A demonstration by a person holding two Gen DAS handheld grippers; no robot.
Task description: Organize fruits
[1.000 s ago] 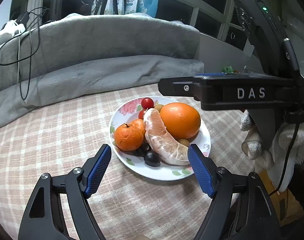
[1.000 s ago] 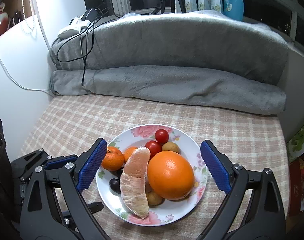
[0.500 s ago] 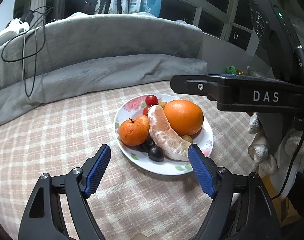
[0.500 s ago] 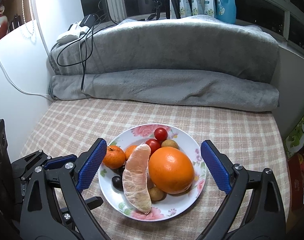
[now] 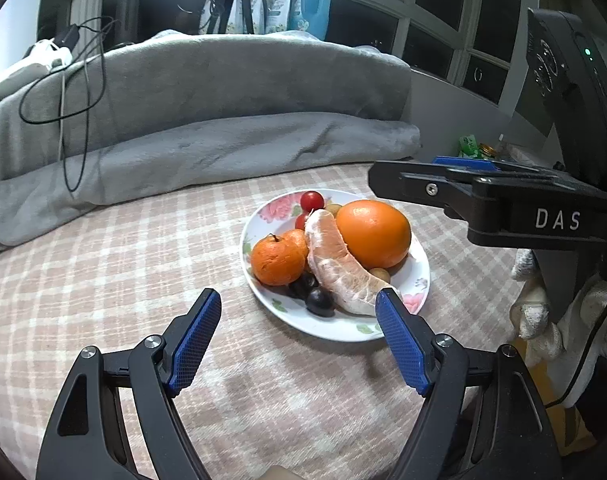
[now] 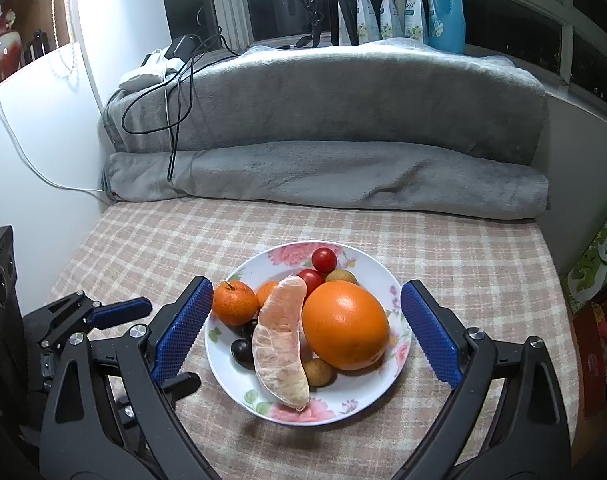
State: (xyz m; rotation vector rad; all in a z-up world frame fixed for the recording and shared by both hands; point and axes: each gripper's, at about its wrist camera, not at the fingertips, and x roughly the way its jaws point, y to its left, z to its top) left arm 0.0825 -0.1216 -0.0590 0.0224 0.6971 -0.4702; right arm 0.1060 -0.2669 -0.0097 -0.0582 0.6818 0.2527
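Observation:
A floral white plate (image 6: 345, 394) on the checked cloth holds a big orange (image 6: 345, 326), a peeled citrus segment (image 6: 279, 344), a tangerine (image 6: 234, 302), cherry tomatoes (image 6: 324, 260), dark grapes (image 6: 242, 350) and small brown fruits (image 6: 319, 372). My right gripper (image 6: 306, 286) stands open, its blue pads either side of the plate's near half, touching nothing. My left gripper (image 5: 298, 294) is open too, just short of the plate (image 5: 331, 330), level with the grapes (image 5: 319, 302). The orange (image 5: 371, 234) and segment (image 5: 335, 264) lie beyond it.
A rolled grey blanket (image 6: 327, 176) lines the far edge of the table, with cables (image 6: 171, 92) hanging over it. Bottles and pouches (image 6: 445, 8) stand on the windowsill behind. A white wall (image 6: 31, 152) closes the left side; boxes (image 6: 599, 264) sit off the right edge.
The right gripper has drawn back a little, so the plate looks slightly smaller in its view; in the left wrist view it has slid to the right. Both stay open.

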